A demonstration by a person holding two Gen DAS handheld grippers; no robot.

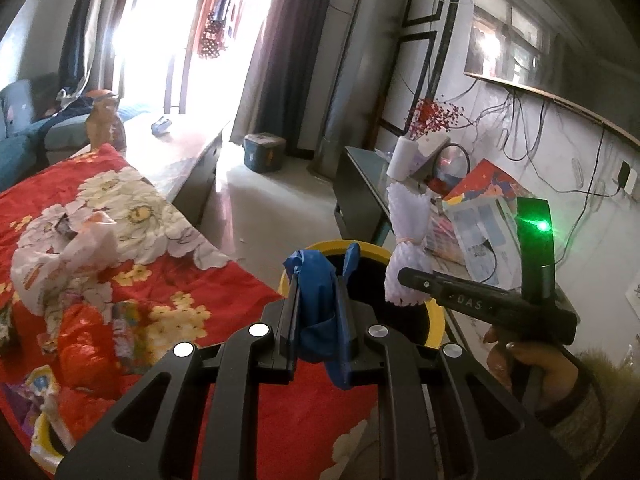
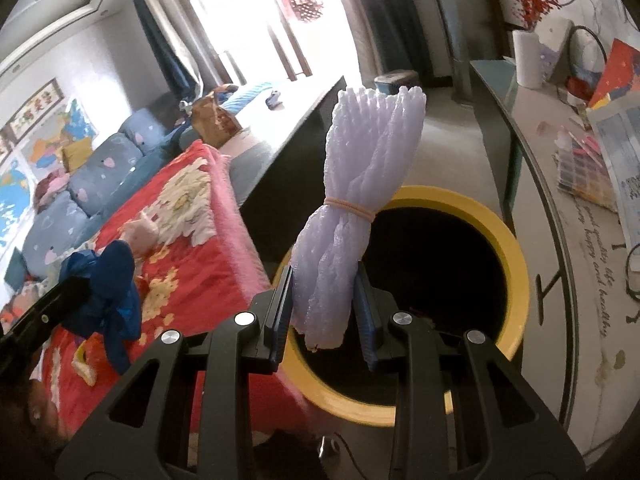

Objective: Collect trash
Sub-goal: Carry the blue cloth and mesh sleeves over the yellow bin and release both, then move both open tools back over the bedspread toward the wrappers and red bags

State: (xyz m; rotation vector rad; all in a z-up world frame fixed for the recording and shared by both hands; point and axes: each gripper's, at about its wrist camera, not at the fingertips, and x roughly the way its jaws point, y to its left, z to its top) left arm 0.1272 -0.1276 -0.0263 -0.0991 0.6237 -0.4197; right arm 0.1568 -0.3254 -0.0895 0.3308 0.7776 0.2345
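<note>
left gripper [image 1: 316, 312]: clamped on a crumpled dark blue plastic scrap [image 1: 318, 300], carried at the near rim of the bin.
right gripper [image 2: 326, 304]: clamped on the lower half of a pale lilac foam-net bundle tied at its waist with a tan rubber band [image 2: 360, 216]; the bundle stands upright above the jaws.
bin: round black trash bin with a yellow rim [image 2: 516, 264], standing on the floor between the bed edge and a long glass-topped side table [image 2: 532, 184]; its mouth lies just ahead of both grippers.
bed: red floral blanket [image 1: 168, 280], with more litter on it, a crumpled white wrapper [image 1: 80, 248] and a red plastic bag [image 1: 86, 348].
step in hand: judged as bringing both held pieces over the bin mouth for release.
doing it well: centre each load over the dark opening, not over the rim; tip the tall bundle forward so it falls inside instead of catching on the yellow edge; part the jaws fully, since thin plastic tends to cling to a pad.
risk: grippers sit near each other, so releasing one after the other avoids a knock.
</note>
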